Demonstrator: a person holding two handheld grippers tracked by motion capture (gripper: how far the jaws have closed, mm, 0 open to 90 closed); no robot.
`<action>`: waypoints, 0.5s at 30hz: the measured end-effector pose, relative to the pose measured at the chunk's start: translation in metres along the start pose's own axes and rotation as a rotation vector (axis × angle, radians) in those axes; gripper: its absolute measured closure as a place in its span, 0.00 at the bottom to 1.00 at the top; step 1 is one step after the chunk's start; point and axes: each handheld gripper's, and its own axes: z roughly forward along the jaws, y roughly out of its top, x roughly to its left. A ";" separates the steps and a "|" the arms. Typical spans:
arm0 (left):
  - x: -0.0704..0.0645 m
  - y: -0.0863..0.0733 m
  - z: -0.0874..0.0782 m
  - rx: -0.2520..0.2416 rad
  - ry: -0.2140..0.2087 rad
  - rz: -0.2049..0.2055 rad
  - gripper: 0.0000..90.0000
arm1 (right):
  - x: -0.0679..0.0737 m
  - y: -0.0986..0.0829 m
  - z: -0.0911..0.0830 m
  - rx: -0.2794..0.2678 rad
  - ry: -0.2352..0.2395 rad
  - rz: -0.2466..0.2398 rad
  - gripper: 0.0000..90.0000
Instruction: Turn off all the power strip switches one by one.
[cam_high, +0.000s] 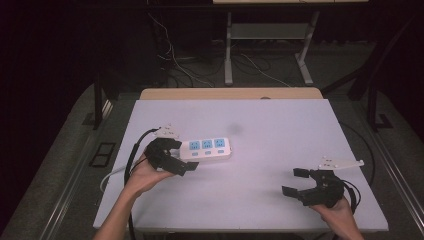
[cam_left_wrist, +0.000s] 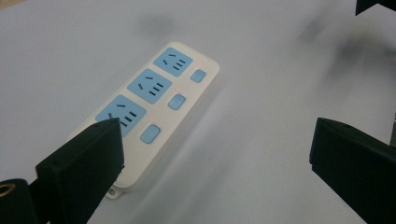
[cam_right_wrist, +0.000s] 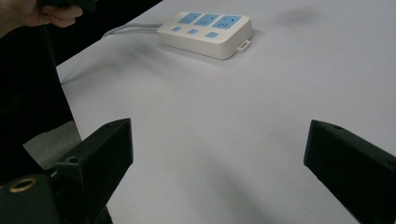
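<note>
Plainly, the power strip (cam_high: 206, 149) is what the work turns on: it lies flat on the left half of the white table (cam_high: 280, 125), its long axis running left to right across the table, with the cord (cam_high: 111, 175) trailing off its left end toward the table's near-left edge. The left gripper (cam_high: 182, 157) sits right at that cord end, jaws spread wide and gripping nothing; in the left gripper view one jaw overlaps the strip's nearest corner (touching or just above it, I cannot tell). The right gripper (cam_high: 296, 181) is well apart, near the table's front right, jaws likewise parted and empty. So the left hand is much the nearer. The strip is cream-white with three blue sockets (cam_left_wrist: 152, 85) in a row, each with a blue switch (cam_left_wrist: 176, 101) beside it.
</note>
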 end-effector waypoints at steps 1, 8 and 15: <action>0.001 0.001 0.000 0.003 0.002 -0.002 0.03 | 0.000 0.000 0.000 -0.001 -0.001 0.000 0.09; 0.010 0.012 0.003 0.036 0.005 0.012 0.07 | 0.000 0.000 0.000 -0.001 -0.002 0.000 0.09; 0.019 0.019 0.007 0.072 0.004 0.020 0.22 | -0.001 -0.001 0.000 0.000 -0.004 -0.001 0.09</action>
